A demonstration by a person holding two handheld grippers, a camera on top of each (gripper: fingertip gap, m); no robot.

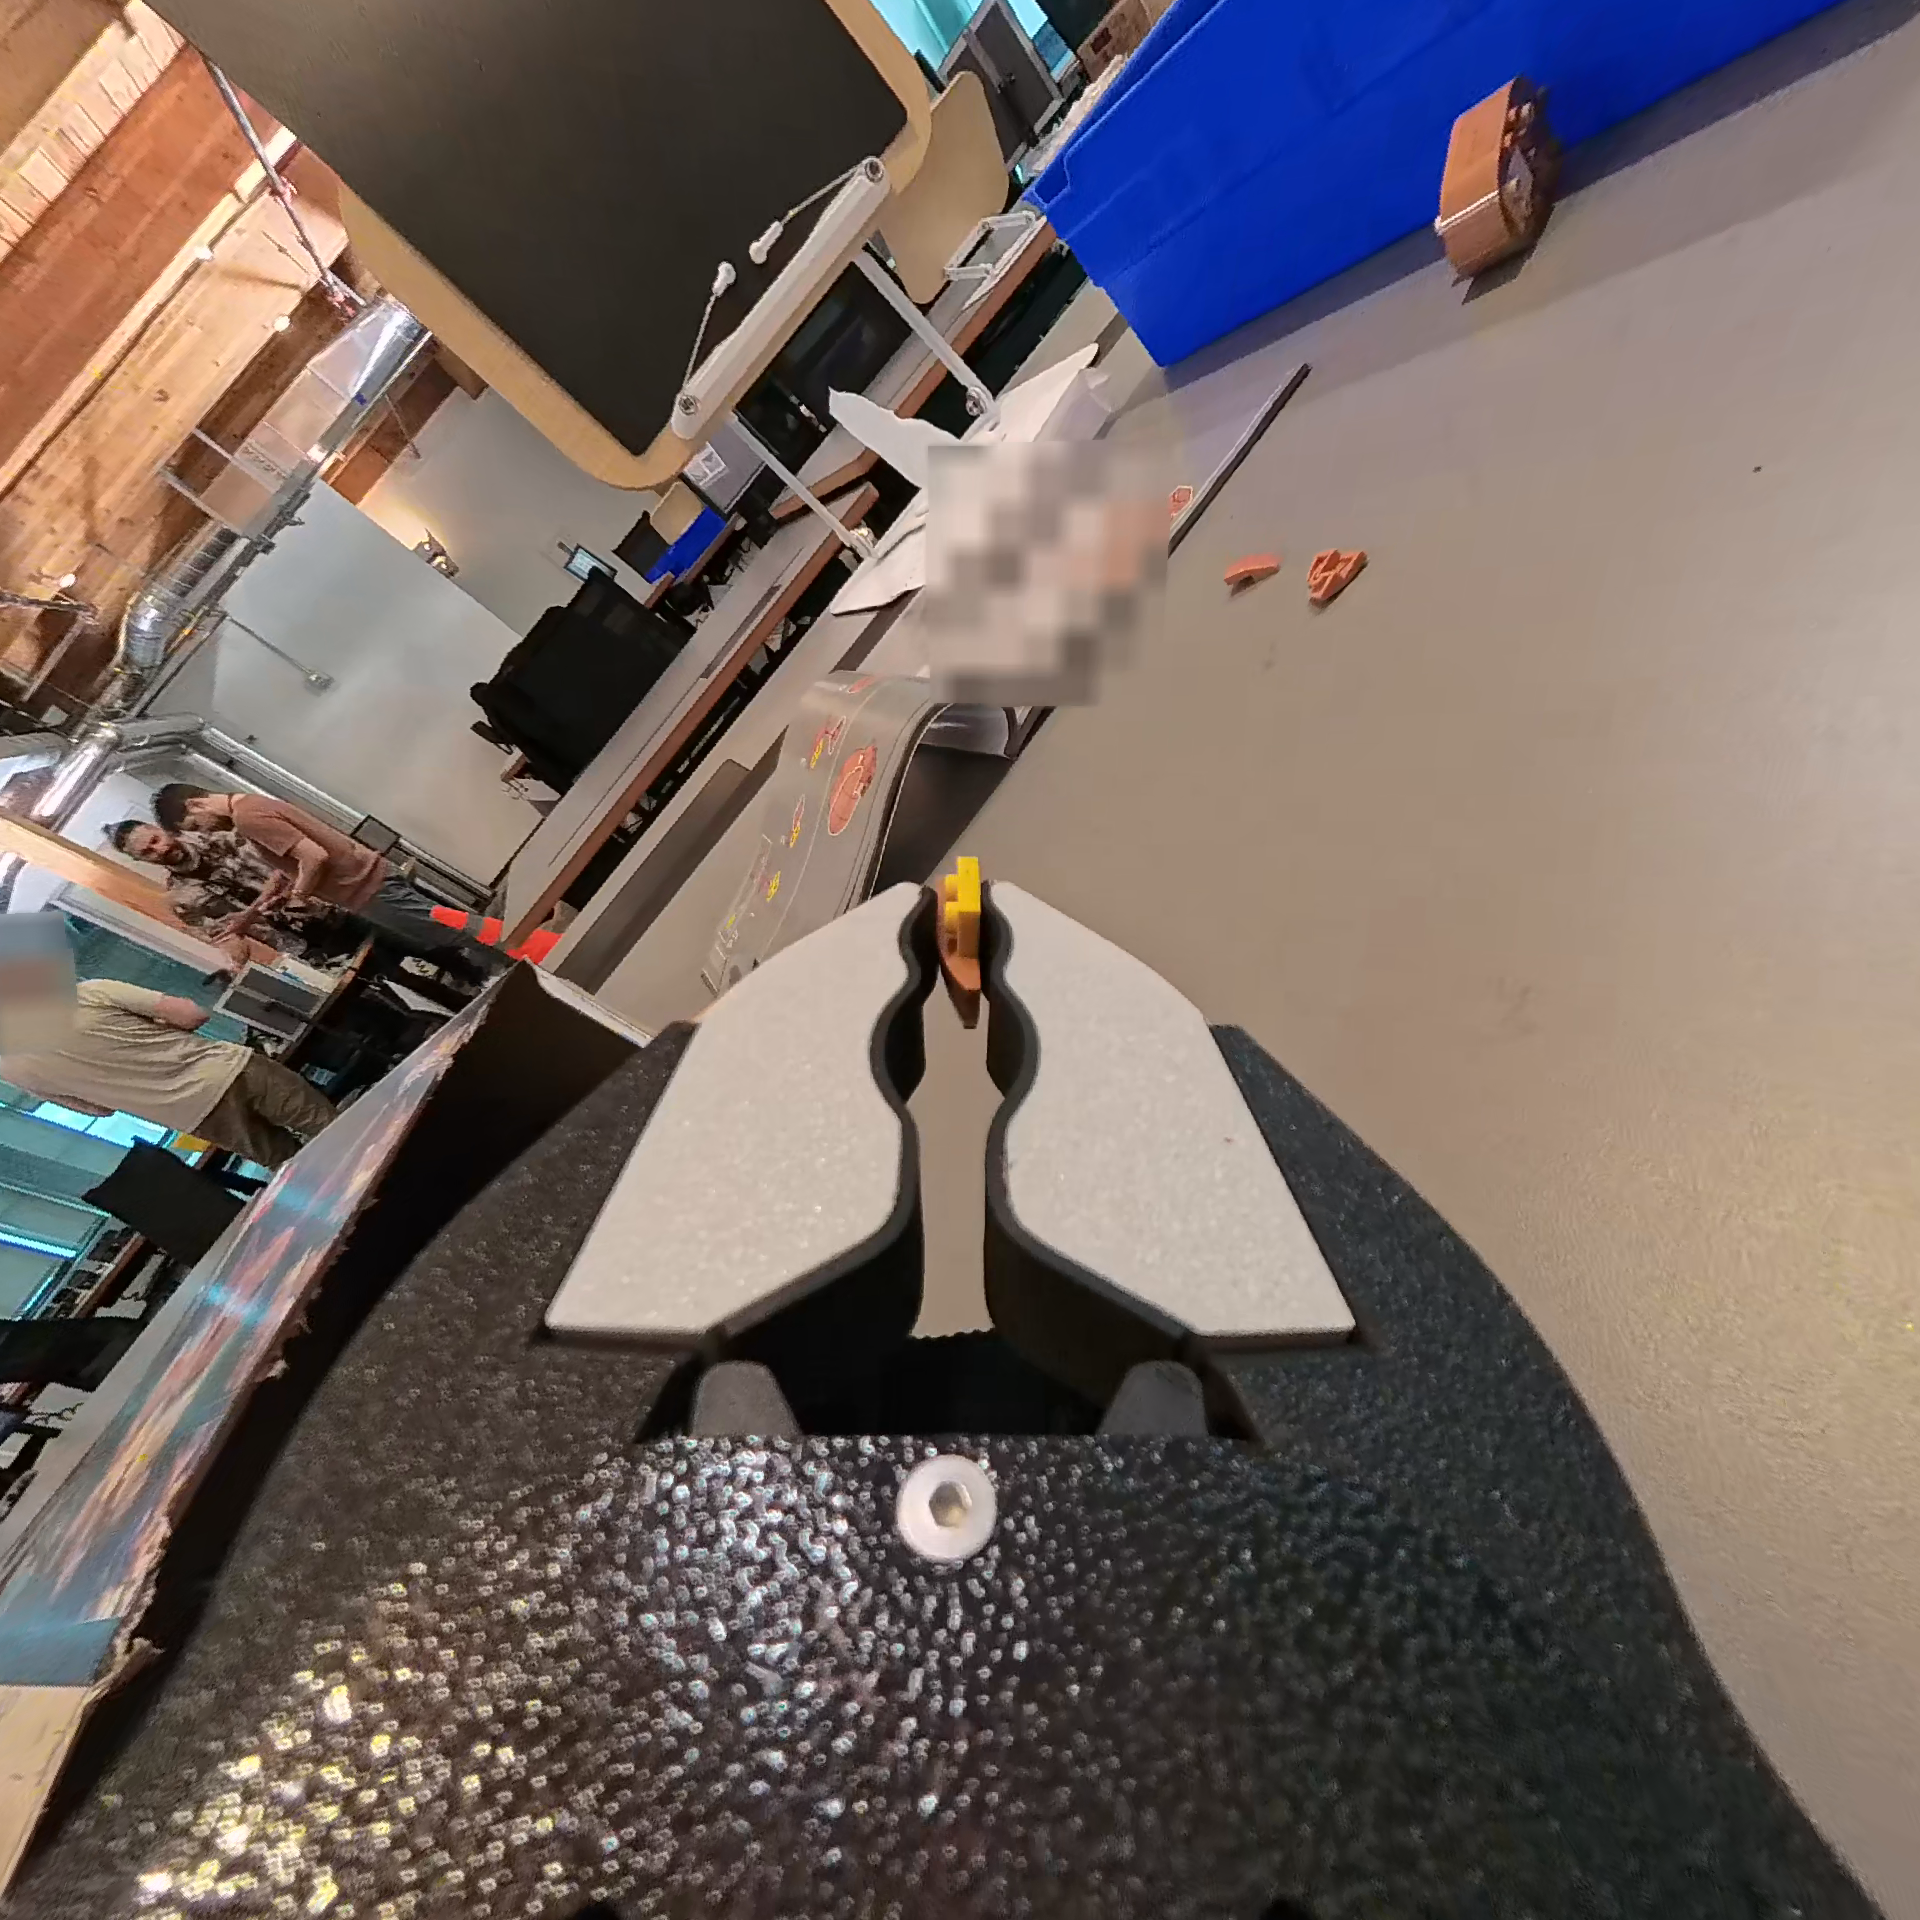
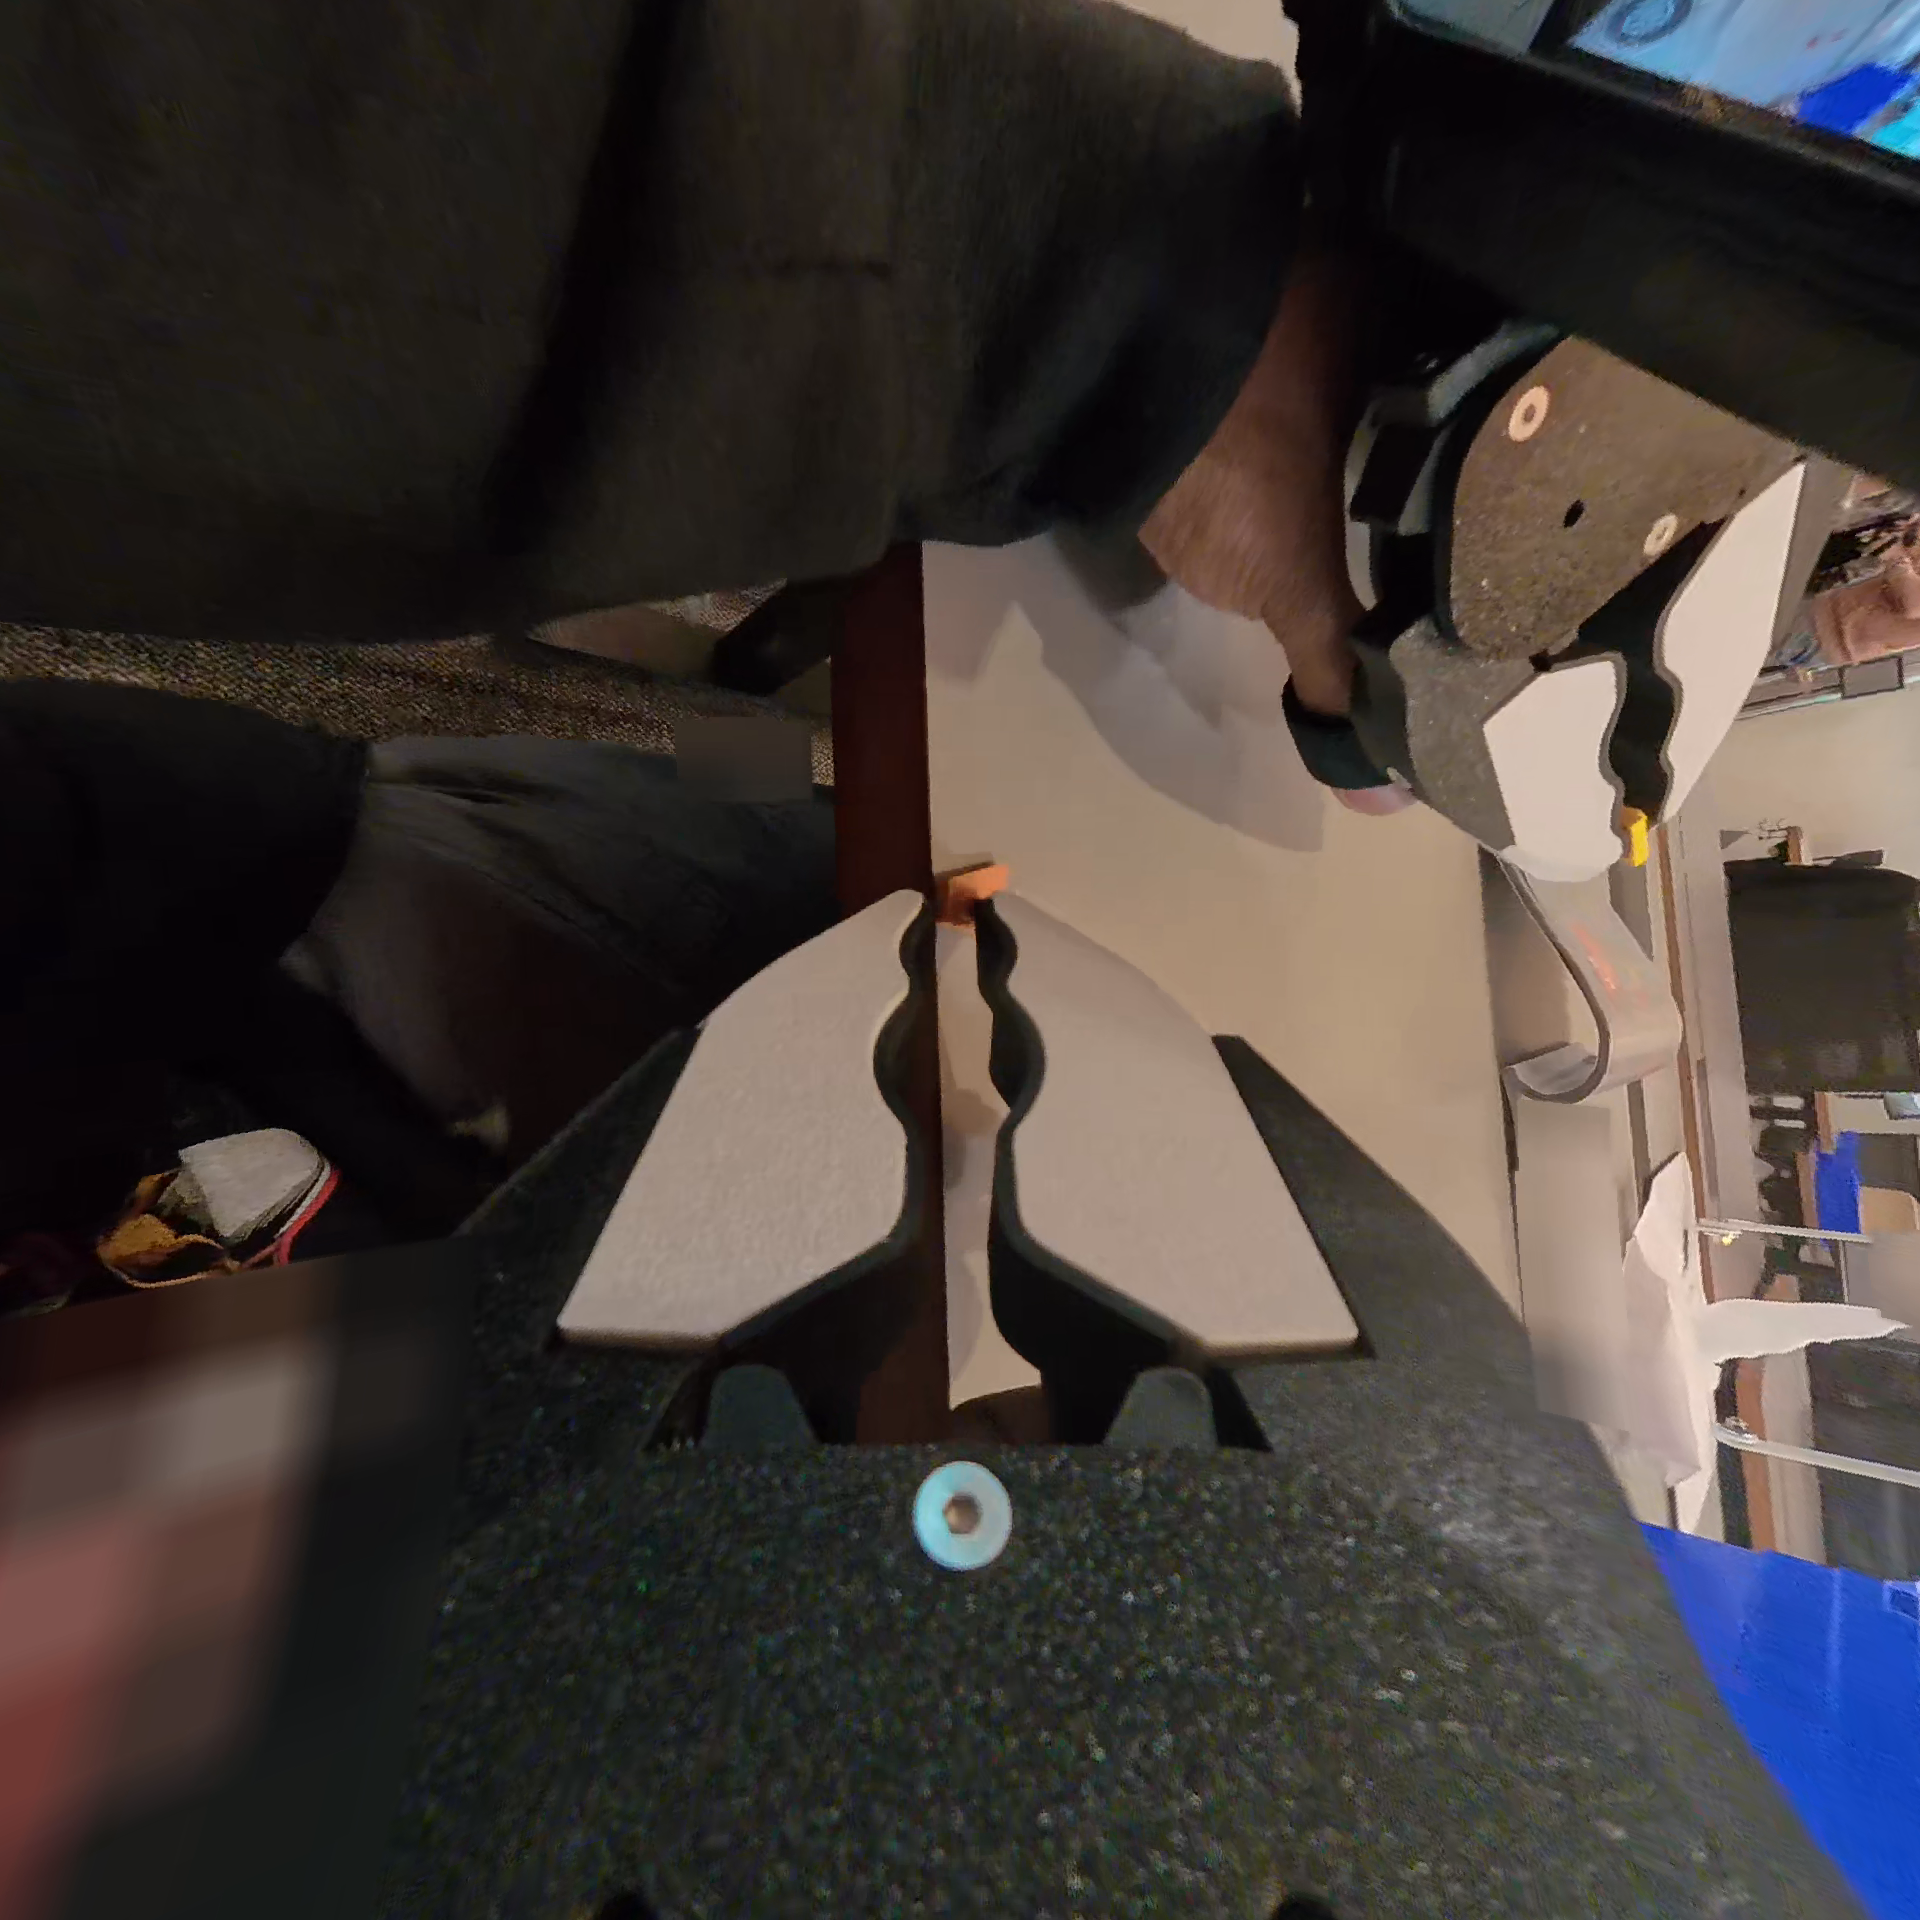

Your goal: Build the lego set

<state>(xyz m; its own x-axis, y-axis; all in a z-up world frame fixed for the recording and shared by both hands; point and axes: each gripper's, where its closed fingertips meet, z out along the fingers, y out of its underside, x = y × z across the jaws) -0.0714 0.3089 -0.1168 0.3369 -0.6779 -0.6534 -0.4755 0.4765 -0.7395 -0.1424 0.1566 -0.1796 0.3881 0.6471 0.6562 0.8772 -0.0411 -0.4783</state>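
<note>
My left gripper (image 1: 961,906) is shut on a small flat piece, yellow (image 1: 966,900) at the tip and brown (image 1: 964,979) lower down, and holds it above the grey table (image 1: 1455,935). It also shows in the right wrist view (image 2: 1629,826), held by a hand (image 2: 1247,540), with the yellow piece (image 2: 1635,826) at its tips. My right gripper (image 2: 961,914) is shut on a small orange piece (image 2: 971,889) close to the table's brown front edge (image 2: 878,727).
A blue bin (image 1: 1351,156) and a brown block (image 1: 1496,177) stand at the far side. Two small orange pieces (image 1: 1252,569) (image 1: 1335,571) lie on the table. A grey sheet with orange shapes (image 1: 831,790) curls at the table's end. A printed box (image 1: 208,1299) is at the left. The left gripper's tips are roughly 20 cm from the right gripper's. The brown block (image 1: 1496,177) lies some 30 cm from my left tips, 35 cm from my right tips.
</note>
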